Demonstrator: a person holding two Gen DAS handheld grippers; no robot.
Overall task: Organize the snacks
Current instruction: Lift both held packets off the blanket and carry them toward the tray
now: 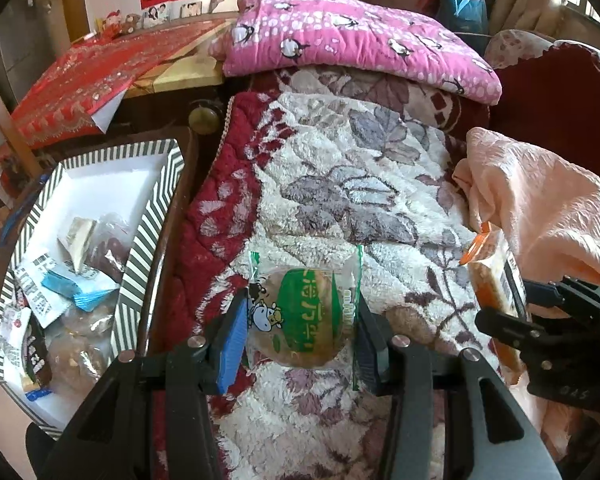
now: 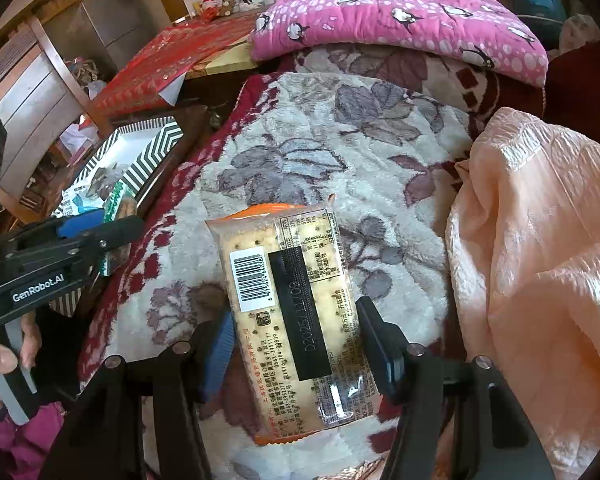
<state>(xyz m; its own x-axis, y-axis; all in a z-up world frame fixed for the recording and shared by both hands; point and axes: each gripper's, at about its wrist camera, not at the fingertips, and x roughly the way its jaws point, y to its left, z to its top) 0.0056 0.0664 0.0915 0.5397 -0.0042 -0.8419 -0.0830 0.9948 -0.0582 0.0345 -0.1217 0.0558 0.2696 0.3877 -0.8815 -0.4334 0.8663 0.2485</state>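
My left gripper (image 1: 300, 326) is shut on a round cake in a clear and green wrapper (image 1: 304, 316), held above the floral blanket (image 1: 340, 168). My right gripper (image 2: 296, 344) is shut on a cracker pack with an orange edge and a barcode (image 2: 288, 312); that pack also shows at the right in the left wrist view (image 1: 496, 280). A striped box (image 1: 156, 216) with several wrapped snacks (image 1: 72, 280) stands to the left of the blanket. The left gripper (image 2: 76, 236) with its cake shows at the left in the right wrist view, near the box (image 2: 156, 148).
A pink penguin pillow (image 1: 352, 40) lies at the far end of the blanket. A peach cloth (image 1: 540, 208) is bunched at the right. A red embroidered cloth (image 1: 92, 80) covers a table beyond the box. A dark wooden rail (image 1: 180, 208) runs between box and blanket.
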